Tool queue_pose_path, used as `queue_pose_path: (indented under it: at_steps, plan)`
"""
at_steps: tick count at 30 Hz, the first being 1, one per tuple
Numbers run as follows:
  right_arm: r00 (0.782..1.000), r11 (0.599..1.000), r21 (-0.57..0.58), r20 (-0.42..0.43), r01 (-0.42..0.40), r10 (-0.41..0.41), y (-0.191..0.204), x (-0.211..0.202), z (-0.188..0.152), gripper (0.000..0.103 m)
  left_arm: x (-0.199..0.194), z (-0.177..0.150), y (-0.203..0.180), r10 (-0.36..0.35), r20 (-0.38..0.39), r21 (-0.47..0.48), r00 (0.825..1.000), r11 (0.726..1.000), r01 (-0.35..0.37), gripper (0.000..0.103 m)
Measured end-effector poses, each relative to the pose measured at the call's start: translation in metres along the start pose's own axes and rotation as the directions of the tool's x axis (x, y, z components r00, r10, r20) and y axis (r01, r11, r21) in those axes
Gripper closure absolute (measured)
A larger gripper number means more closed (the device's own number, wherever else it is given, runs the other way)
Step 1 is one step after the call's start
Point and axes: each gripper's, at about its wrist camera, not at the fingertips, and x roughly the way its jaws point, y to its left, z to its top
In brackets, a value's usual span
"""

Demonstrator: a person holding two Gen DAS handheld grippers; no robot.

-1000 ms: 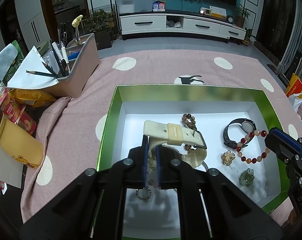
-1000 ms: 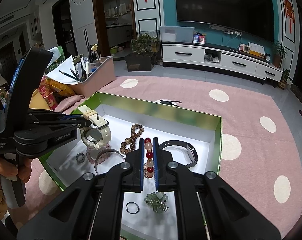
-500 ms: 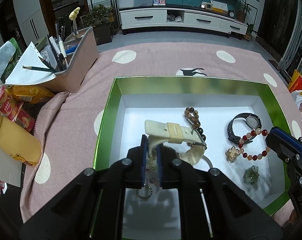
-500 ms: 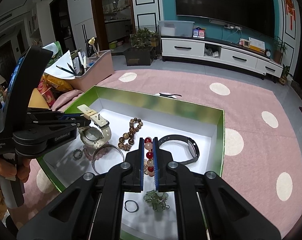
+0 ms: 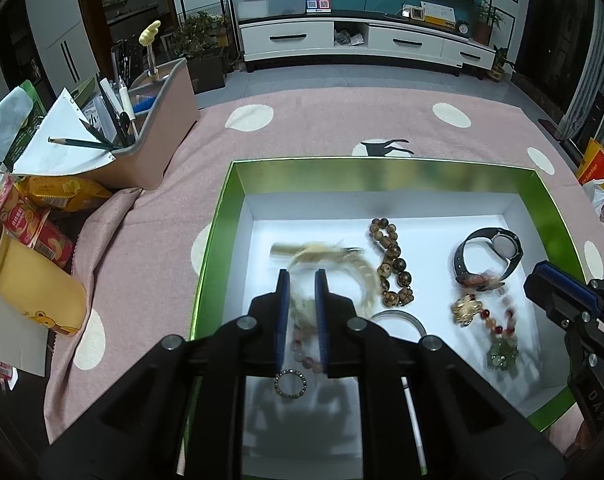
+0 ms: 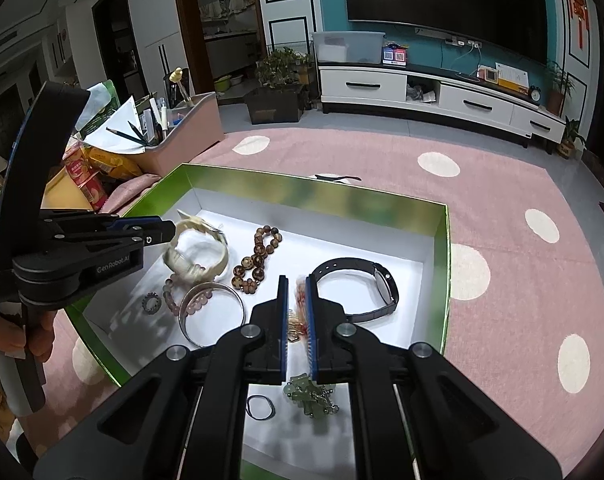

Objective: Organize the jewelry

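A green box with a white floor point(image 5: 262, 216) point(image 6: 441, 240) holds the jewelry. My left gripper point(image 5: 302, 276) point(image 6: 170, 236) is open just above the cream watch point(image 5: 333, 260) point(image 6: 198, 252), which lies blurred on the box floor. My right gripper point(image 6: 296, 280) point(image 5: 549, 280) is open over the red bead bracelet point(image 5: 497, 316) point(image 6: 300, 292), which lies beside a black watch point(image 5: 489, 252) point(image 6: 365, 288). Brown beads point(image 5: 393, 268) point(image 6: 258, 256), a silver bangle point(image 6: 214, 312), a pink bead bracelet point(image 5: 305, 352), a small ring point(image 5: 290, 382), a gold brooch point(image 5: 467, 310) and a green pendant point(image 5: 501, 354) point(image 6: 309, 394) lie in the box.
The box rests on a pink dotted cloth point(image 5: 341, 128). A pink organizer with pens and paper point(image 5: 142, 152) stands at the back left. Snack packs point(image 5: 38, 220) and a yellow can point(image 5: 26, 284) lie at the left. A thin black ring point(image 6: 260, 406) lies near the box's front.
Both grippers have opened. The cream watch has dropped from the left gripper onto the box floor. The red bead bracelet has dropped from the right gripper beside the black watch.
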Motion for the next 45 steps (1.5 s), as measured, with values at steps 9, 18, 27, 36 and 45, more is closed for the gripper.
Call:
queue_pose_path:
  at_steps: [9, 18, 27, 36, 45]
  plan:
    - [1.000, 1.000, 0.013, 0.001, 0.008, -0.008, -0.002, -0.005, 0.001, 0.083, -0.005, -0.001, -0.002, -0.002, 0.007, 0.000, 1.000, 1.000, 0.002, 0.077]
    - [1.000, 0.999, 0.018, 0.007, 0.029, -0.030, 0.000, -0.041, 0.016, 0.015, -0.045, 0.007, 0.000, 0.025, 0.055, -0.003, 0.998, 1.000, -0.025, 0.017]
    - [0.993, 0.994, 0.022, -0.045, 0.107, -0.106, 0.002, -0.086, 0.052, 0.001, -0.105, 0.026, 0.006, 0.099, 0.079, -0.006, 0.992, 0.995, -0.099, 0.002]
    - [0.992, 0.993, -0.010, -0.038, 0.117, -0.118, 0.015, -0.118, 0.074, 0.001, -0.159, 0.042, 0.009, 0.103, 0.096, -0.036, 0.990, 0.994, -0.100, 0.002]
    - [0.993, 0.994, -0.018, -0.037, 0.111, -0.112, 0.021, -0.119, 0.075, 0.001, -0.163, 0.042, 0.004, 0.119, 0.095, -0.030, 0.988, 0.993, -0.117, 0.002]
